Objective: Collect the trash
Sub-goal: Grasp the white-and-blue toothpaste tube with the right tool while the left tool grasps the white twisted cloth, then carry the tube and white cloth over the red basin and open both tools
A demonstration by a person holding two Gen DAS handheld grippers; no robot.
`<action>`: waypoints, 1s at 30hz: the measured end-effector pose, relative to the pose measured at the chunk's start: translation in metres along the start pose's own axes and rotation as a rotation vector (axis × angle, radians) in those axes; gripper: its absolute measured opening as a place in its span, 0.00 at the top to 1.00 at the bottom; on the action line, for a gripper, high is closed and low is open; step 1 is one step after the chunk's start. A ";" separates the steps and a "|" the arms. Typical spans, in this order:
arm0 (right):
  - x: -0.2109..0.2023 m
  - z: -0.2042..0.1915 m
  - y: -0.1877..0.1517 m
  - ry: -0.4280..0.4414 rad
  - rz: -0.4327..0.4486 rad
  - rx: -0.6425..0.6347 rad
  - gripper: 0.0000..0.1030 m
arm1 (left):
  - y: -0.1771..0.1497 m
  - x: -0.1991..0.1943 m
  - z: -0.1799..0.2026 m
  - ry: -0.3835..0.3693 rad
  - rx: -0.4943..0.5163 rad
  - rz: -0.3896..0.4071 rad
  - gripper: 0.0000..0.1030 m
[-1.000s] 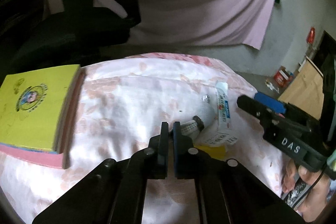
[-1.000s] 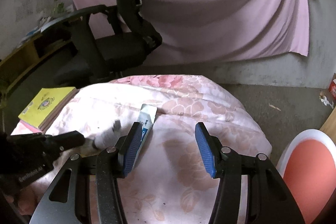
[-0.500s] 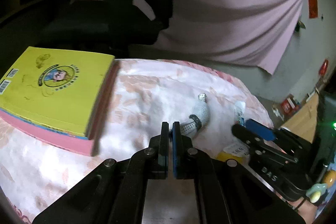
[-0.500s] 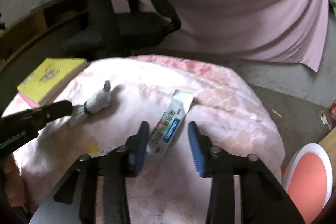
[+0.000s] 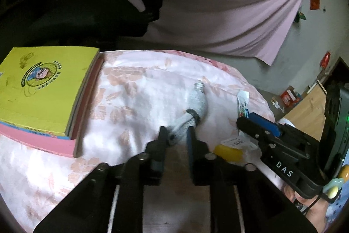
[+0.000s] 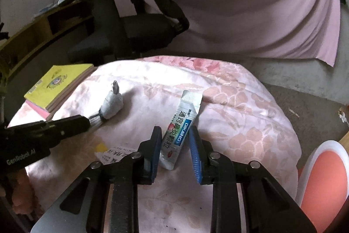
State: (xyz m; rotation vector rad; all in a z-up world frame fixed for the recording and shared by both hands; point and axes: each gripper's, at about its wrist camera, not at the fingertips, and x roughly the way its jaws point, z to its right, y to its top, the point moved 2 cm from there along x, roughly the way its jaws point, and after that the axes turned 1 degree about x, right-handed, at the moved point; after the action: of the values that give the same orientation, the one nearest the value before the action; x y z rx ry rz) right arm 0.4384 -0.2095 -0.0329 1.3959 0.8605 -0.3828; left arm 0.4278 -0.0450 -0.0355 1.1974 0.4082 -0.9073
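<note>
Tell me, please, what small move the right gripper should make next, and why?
Probably finish closing: the right gripper straddles the lower end of the medicine sachet on the floral cloth, its jaws closing, with a gap left on the blue-pad side.

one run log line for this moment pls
left tool: opening, crumpled grey tube between jaws | right tool: closing around white medicine sachet | surface: pink floral cloth

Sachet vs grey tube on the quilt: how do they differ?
The sachet is flat, white with blue print; the grey tube is crumpled, with no print visible. The sachet sits between the closing jaws of the right gripper, pads not yet pressing; the grey tube's tail sits in the opening jaws of the left gripper. Both rest on the floral quilt.
</note>
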 end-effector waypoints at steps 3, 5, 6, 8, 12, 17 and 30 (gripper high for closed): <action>-0.003 0.001 0.000 0.004 0.018 0.010 0.77 | 0.000 0.004 0.005 0.016 0.027 -0.010 0.78; -0.003 0.002 0.000 0.004 0.024 0.015 0.77 | 0.000 0.007 0.007 0.030 0.038 -0.015 0.78; -0.004 0.002 0.000 0.004 0.028 0.016 0.77 | 0.000 0.009 0.009 0.039 0.044 -0.021 0.78; -0.006 0.002 0.000 0.002 0.034 0.018 0.77 | 0.000 0.013 0.012 0.060 0.060 -0.031 0.79; -0.006 0.002 0.000 -0.002 0.034 0.014 0.77 | -0.004 0.017 0.017 0.099 0.084 -0.041 0.94; -0.010 0.002 0.000 -0.007 0.066 0.012 0.77 | -0.006 0.015 0.016 0.082 0.086 -0.030 0.99; -0.075 0.011 -0.007 0.013 0.420 0.046 0.77 | -0.022 -0.053 0.042 0.062 0.173 0.340 1.00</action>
State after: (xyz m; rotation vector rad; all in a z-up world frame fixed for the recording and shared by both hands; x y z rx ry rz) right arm 0.3875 -0.2395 0.0156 1.5787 0.5505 -0.0721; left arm 0.3717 -0.0654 0.0031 1.4056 0.1694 -0.6211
